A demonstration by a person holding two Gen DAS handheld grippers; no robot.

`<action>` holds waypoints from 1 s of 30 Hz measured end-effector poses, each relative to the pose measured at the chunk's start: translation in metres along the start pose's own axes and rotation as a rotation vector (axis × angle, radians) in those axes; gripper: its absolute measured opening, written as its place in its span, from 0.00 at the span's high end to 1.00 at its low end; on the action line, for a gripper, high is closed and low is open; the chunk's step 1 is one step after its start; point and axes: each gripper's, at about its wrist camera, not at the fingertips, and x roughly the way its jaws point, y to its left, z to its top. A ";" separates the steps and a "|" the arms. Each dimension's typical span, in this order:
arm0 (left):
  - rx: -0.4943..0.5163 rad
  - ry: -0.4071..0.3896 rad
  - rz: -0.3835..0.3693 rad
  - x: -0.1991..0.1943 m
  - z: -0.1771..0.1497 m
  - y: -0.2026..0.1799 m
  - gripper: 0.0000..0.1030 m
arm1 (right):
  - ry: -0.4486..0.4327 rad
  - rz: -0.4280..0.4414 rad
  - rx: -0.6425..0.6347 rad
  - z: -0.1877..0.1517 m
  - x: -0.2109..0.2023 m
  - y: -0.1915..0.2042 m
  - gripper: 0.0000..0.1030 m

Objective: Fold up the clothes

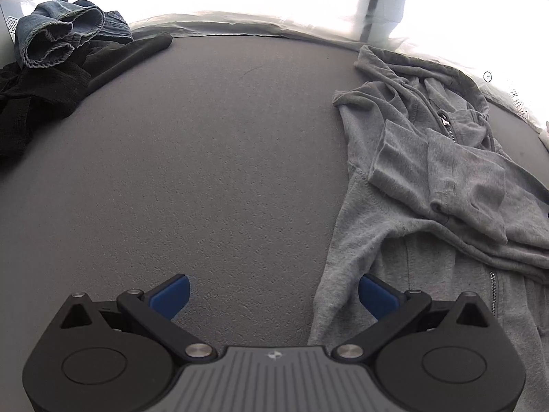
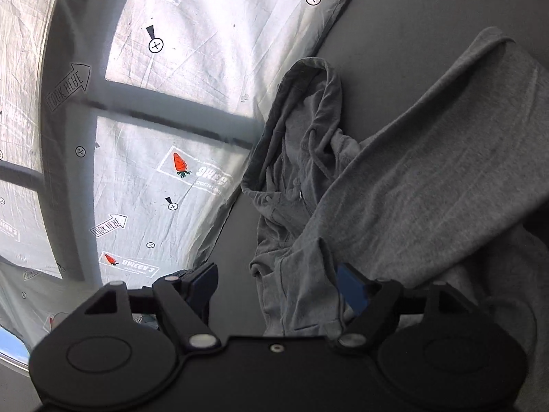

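Note:
A grey zip-up hoodie lies crumpled on the dark grey table, at the right of the left wrist view, a sleeve folded across its front. My left gripper is open and empty, low over the table, its right finger above the hoodie's left edge. In the right wrist view the hoodie fills the right half, hood toward the table's edge. My right gripper is open, its jaws on either side of the hoodie's edge, not closed on it.
A pile of denim and black clothes sits at the table's far left. A white printed sheet with carrot logos hangs beyond the table's edge, against bright window frames.

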 end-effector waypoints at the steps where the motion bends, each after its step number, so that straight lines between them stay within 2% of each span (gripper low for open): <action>1: 0.006 -0.008 -0.001 -0.002 0.002 -0.003 0.00 | -0.050 -0.104 -0.158 0.001 -0.012 0.004 0.12; 3: 0.039 -0.024 -0.004 -0.007 0.006 -0.012 0.00 | -0.127 -0.276 -0.398 -0.004 -0.025 0.011 0.02; 4: 0.056 -0.033 -0.005 -0.009 0.009 -0.017 0.00 | -0.176 -0.379 -0.525 -0.011 -0.032 0.009 0.01; 6: 0.099 -0.047 -0.013 -0.012 0.014 -0.030 0.00 | -0.217 -0.491 -0.639 -0.020 -0.040 -0.004 0.01; 8: 0.155 -0.057 -0.042 -0.012 0.018 -0.045 0.00 | -0.197 -0.561 -0.674 -0.024 -0.046 -0.026 0.00; 14: 0.323 -0.087 -0.132 -0.012 0.030 -0.090 0.00 | -0.196 -0.652 -0.529 -0.027 -0.060 -0.080 0.00; 17: 0.404 -0.103 -0.169 -0.011 0.034 -0.113 0.00 | -0.246 -0.641 -0.481 -0.025 -0.061 -0.091 0.00; 24: 0.506 -0.120 -0.239 0.002 0.038 -0.155 0.00 | -0.295 -0.724 -0.602 -0.034 -0.037 -0.091 0.00; 28: 0.574 -0.119 -0.238 0.015 0.035 -0.176 0.00 | -0.297 -0.717 -0.600 -0.032 -0.039 -0.091 0.00; 30: 0.606 -0.119 -0.212 0.023 0.031 -0.182 0.00 | -0.297 -0.717 -0.599 -0.032 -0.039 -0.091 0.00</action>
